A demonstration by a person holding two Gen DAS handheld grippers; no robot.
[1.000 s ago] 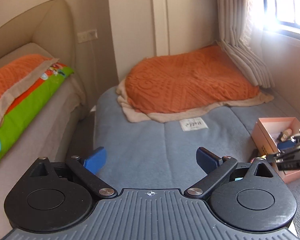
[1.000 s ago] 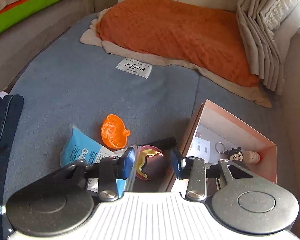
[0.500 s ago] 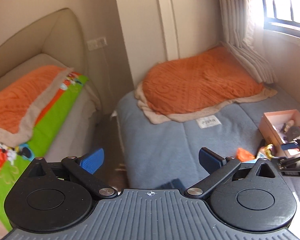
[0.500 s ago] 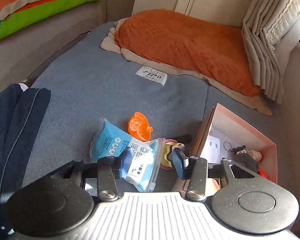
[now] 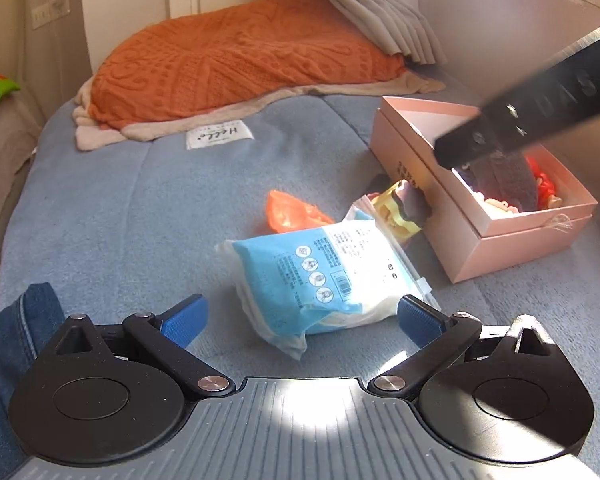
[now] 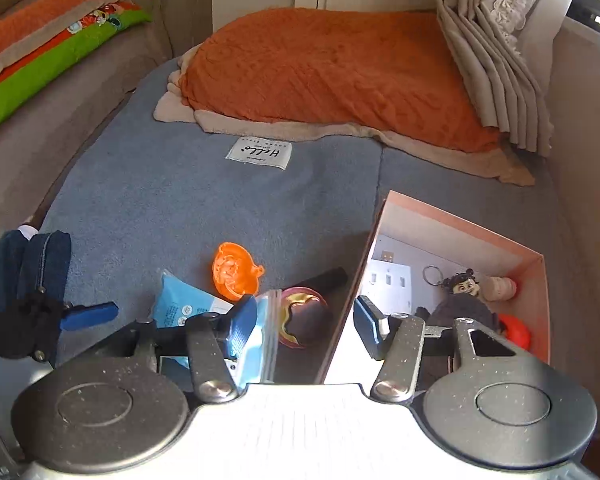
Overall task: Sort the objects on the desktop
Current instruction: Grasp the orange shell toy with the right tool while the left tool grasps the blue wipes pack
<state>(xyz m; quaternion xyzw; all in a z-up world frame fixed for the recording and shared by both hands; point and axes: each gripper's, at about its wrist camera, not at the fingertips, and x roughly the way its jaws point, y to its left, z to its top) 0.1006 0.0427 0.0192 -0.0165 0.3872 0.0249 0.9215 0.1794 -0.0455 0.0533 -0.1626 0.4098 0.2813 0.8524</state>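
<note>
Surface: a blue-grey bed cover (image 5: 132,208) with an orange blanket (image 5: 236,60) at its far end.
Left wrist view, left gripper (image 5: 302,320): jaws spread wide, nothing pressed; the blue packet (image 5: 312,268) lies on the cover just ahead, its near end between the blue pads.
Left wrist view, pink box (image 5: 512,248): right of the packet, open; a dark blurred bar above it, probably the other gripper.
Right wrist view, right gripper (image 6: 306,320): jaws part open, just been opening, holding nothing, straddling the box's left wall.
Right wrist view, doll keychain (image 6: 464,292): inside the box, beyond the right pad.
Right wrist view, orange toy (image 6: 236,268): on the cover, left of the box.
</note>
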